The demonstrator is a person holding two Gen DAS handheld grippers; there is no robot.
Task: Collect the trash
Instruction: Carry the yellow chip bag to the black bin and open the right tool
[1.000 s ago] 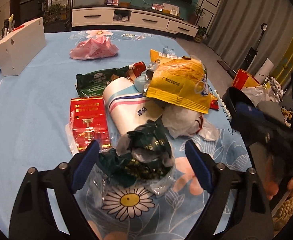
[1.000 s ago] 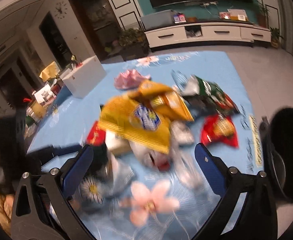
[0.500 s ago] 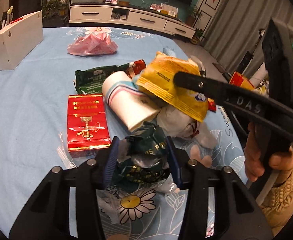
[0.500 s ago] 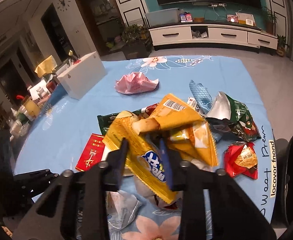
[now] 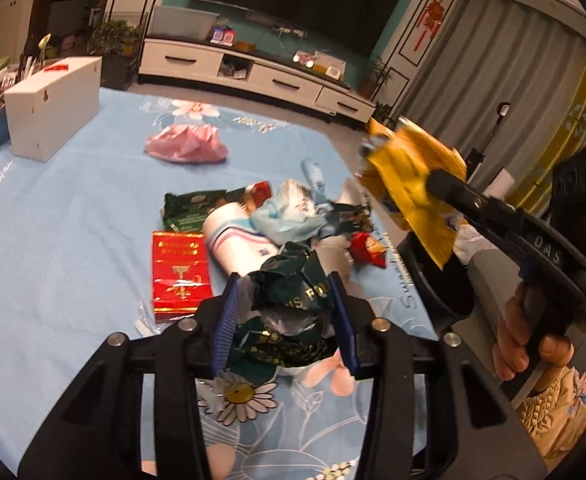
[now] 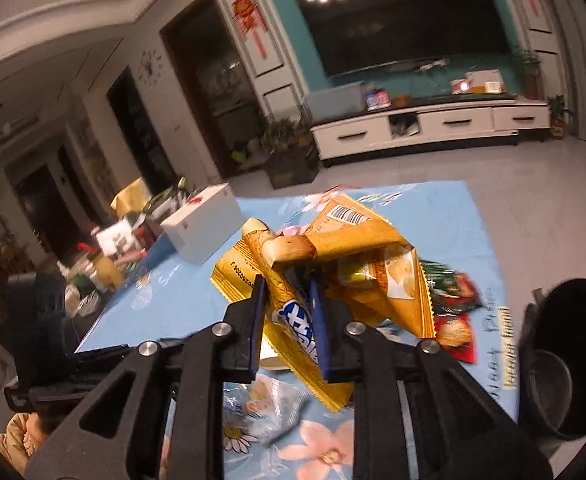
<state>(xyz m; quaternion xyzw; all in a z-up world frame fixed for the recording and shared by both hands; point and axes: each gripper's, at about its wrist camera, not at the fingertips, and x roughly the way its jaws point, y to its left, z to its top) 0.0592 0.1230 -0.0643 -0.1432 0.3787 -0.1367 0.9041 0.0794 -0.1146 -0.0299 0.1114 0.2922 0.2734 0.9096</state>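
Both tools loaded. Left tool point(image 5: 285, 322) is clamped on the crumpled green wrapper point(image 5: 293, 304), which we read as just clear of the table point(image 5: 65, 216); its jaws closed on it moments ago. Right tool point(image 6: 287, 322) pinches the yellow bag point(image 6: 333, 268), jaws just closed narrow on it. Bag hangs well above the table, near the black bin point(image 6: 561, 364) at the right edge.

Just beyond the left tool: red box point(image 5: 179, 276) flat on the table, white cup point(image 5: 237, 240) on its side beside it. Behind those, a second green packet point(image 5: 191, 210), a pale blue wad point(image 5: 285, 220), and a small red wrapper point(image 5: 367, 248) near the table edge. Clear wrappers point(image 6: 271, 410) lie under the right tool. Further back, a pink bag point(image 5: 185, 144) sits alone. White carton point(image 5: 49, 108) at the far left; can't tell if that's trash.

Status: early. We count two pieces in hand, none visibly binned; bin interior isn't readable. Most of the pile is left. Next, we'd say, drop both at the bin, then clear cup, box, packets, and last the pink bag.
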